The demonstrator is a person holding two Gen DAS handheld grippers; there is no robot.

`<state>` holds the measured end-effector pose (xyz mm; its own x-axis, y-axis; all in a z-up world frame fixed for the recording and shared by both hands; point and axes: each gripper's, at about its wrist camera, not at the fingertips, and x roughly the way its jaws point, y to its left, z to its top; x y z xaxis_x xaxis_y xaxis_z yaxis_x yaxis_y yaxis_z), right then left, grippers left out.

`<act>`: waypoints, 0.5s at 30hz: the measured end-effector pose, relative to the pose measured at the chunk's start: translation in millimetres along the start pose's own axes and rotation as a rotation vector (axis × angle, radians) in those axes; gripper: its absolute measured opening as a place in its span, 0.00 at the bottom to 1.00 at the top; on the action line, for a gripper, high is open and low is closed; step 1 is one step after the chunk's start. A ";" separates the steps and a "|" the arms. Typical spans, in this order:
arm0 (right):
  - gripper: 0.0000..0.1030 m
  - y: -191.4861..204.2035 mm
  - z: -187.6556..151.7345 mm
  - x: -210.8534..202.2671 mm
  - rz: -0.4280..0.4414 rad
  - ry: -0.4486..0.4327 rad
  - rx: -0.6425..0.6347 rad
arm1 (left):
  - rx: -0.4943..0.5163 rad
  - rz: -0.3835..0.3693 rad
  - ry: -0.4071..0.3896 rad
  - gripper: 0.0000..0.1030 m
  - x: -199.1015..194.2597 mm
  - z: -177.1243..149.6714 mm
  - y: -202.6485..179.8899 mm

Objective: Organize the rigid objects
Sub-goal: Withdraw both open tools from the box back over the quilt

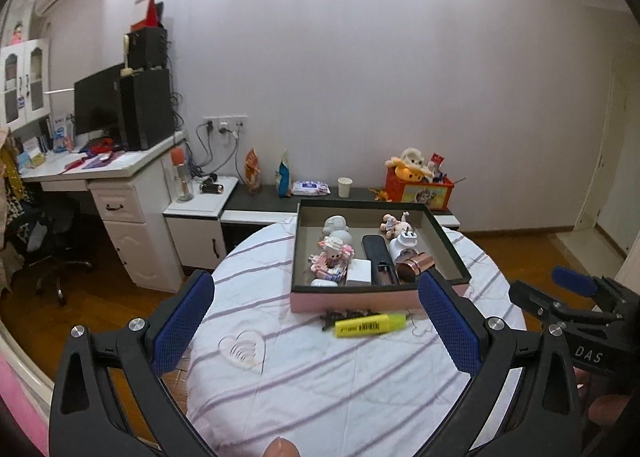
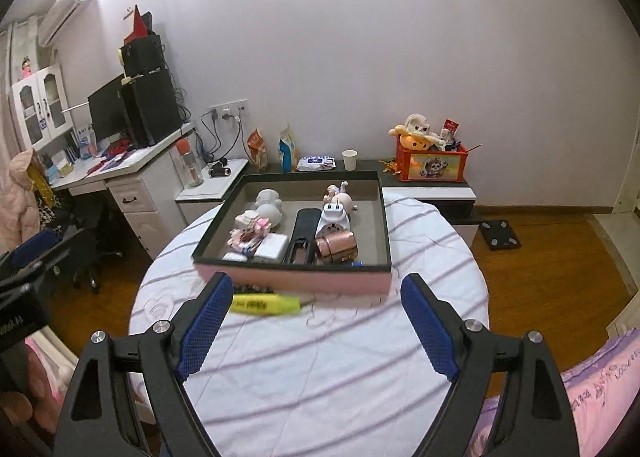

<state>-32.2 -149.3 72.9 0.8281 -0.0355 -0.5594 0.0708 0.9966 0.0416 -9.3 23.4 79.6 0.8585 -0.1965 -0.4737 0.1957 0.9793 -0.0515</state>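
A pink box (image 1: 360, 299) (image 2: 300, 281) with a dark rim stands on the round table with the striped cloth (image 1: 340, 377) (image 2: 320, 357). It holds a white figurine (image 1: 338, 229), a pink block toy (image 1: 330, 257), a black remote (image 1: 378, 257), a white plug (image 1: 404, 243), a copper cylinder (image 1: 414, 267) and a small doll (image 1: 396, 223). A yellow highlighter (image 1: 370, 325) (image 2: 266, 304) lies on the cloth just before the box, beside a dark small object (image 1: 346, 315). My left gripper (image 1: 316, 321) is open and empty, above the cloth before the box. My right gripper (image 2: 318, 317) is open and empty, its left finger next to the highlighter.
A low cabinet behind the table carries a paper cup (image 1: 345, 187), snack bags (image 1: 253, 169) and a red toy box (image 1: 420, 187). A white desk (image 1: 100, 165) with monitor stands at left. Wooden floor surrounds the table. Pink bedding (image 2: 600, 389) lies at right.
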 end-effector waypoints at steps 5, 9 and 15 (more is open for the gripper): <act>0.85 4.0 -28.0 -23.4 0.000 0.016 0.008 | -0.012 0.015 0.009 1.00 -28.3 -28.1 0.4; 0.85 11.7 -47.6 -33.3 0.005 0.037 -0.007 | -0.032 0.034 0.027 1.00 -40.4 -47.7 4.4; 0.85 22.4 -60.4 -34.8 0.027 0.059 -0.032 | -0.056 0.064 0.050 1.00 -49.2 -62.9 13.6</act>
<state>-93.0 -121.3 43.3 0.7950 -0.0046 -0.6066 0.0299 0.9991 0.0316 -78.6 49.4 46.9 0.8434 -0.1319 -0.5209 0.1131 0.9913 -0.0679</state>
